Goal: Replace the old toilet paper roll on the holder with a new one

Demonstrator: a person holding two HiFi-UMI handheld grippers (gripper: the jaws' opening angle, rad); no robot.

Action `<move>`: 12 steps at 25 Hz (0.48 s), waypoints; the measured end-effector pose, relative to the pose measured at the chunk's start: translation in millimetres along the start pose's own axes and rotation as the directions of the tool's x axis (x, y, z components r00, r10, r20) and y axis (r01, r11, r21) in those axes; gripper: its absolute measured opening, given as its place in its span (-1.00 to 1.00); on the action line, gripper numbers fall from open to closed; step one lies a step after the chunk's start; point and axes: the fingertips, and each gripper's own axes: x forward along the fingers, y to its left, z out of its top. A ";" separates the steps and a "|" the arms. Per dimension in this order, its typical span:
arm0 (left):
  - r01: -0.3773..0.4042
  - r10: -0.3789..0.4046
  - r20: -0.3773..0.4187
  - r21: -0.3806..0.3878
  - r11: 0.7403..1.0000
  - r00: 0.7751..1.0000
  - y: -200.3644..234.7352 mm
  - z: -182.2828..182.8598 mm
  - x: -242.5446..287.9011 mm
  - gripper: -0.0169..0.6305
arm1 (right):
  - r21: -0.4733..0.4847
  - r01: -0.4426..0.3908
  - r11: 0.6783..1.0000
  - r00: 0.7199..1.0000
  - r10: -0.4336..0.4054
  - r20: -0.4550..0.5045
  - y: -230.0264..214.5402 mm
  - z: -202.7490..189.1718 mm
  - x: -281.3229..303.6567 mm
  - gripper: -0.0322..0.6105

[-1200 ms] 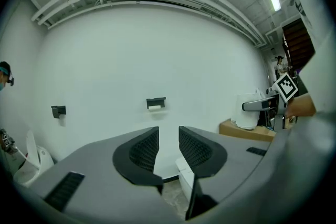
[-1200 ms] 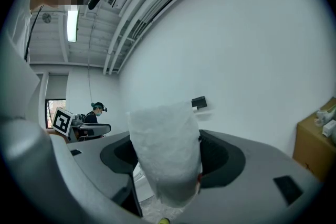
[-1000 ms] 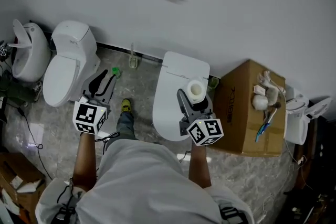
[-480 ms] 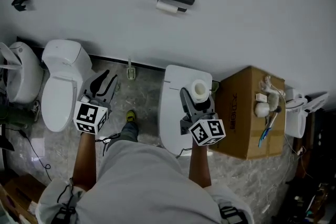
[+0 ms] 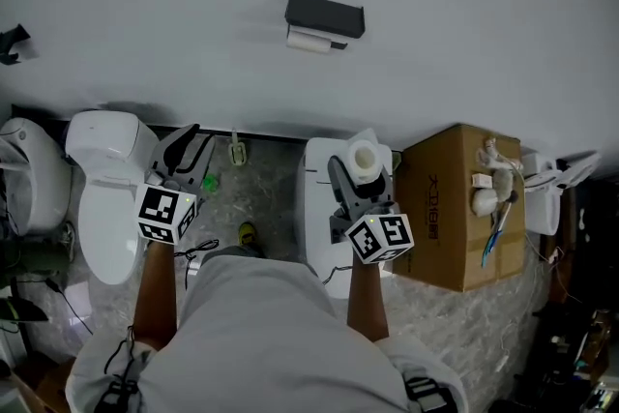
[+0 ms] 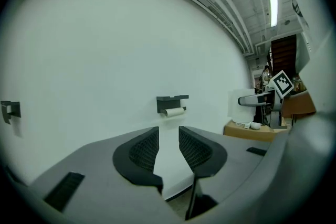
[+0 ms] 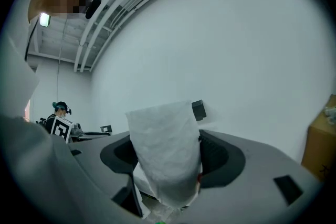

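White wall (image 5: 464,5) ahead with black holder (image 5: 325,14) and old roll (image 5: 311,41), my right gripper (image 5: 360,169) clasping new roll (image 5: 364,156), my left gripper (image 5: 190,142) parted, empty.

Holder (image 5: 325,14): black bracket with a flat top, fixed to the white wall.
Old roll (image 5: 311,41): thin, white, lying level just under the holder.
New roll (image 5: 364,158): white, fuller, core end facing up, clamped in the right tool (image 7: 167,160).

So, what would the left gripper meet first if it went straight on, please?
Probably the white wall, just below the paper holder; the left gripper has nothing nearer ahead.
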 end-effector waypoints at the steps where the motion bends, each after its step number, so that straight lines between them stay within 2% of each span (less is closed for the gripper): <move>1: 0.012 -0.012 0.001 -0.001 1.000 1.000 4.2 0.8 7.0 -0.55 | -0.002 0.011 1.000 1.000 -0.011 0.002 -0.8 1.2 5.0 0.12; 12: 0.120 -0.120 0.012 -0.002 0.993 0.993 12.8 6.1 66.8 -0.55 | 0.066 0.102 0.993 0.994 -0.104 0.035 -30.8 14.4 27.5 0.12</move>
